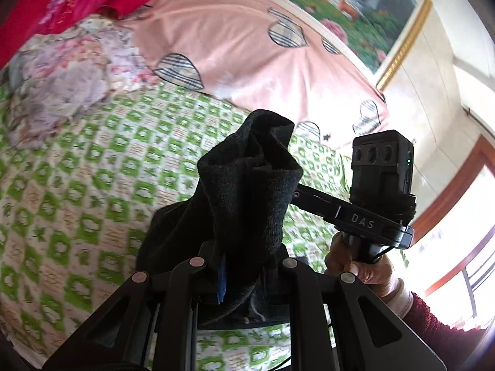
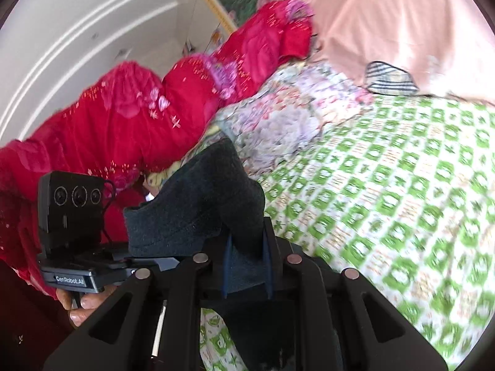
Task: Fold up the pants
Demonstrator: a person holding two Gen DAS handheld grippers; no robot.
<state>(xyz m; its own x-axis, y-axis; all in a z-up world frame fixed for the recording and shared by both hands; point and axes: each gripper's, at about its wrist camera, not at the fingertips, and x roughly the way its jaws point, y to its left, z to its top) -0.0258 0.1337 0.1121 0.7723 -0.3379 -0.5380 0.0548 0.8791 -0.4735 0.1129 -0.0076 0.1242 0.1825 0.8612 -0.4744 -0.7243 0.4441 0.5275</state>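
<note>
The pants are dark charcoal knit fabric, held up in the air over a bed. My left gripper is shut on a bunched fold of them; the cloth stands up past the fingers and hides the tips. My right gripper is shut on another part of the pants, with the blue pads pressing the cloth. In the left wrist view the right gripper's body and the hand holding it sit just to the right. In the right wrist view the left gripper's body sits at the left.
Below lies a green-and-white patterned bedsheet. A floral quilt, a red embroidered blanket and a pink cover lie at the far side. A framed painting hangs on the wall; a window is at the right.
</note>
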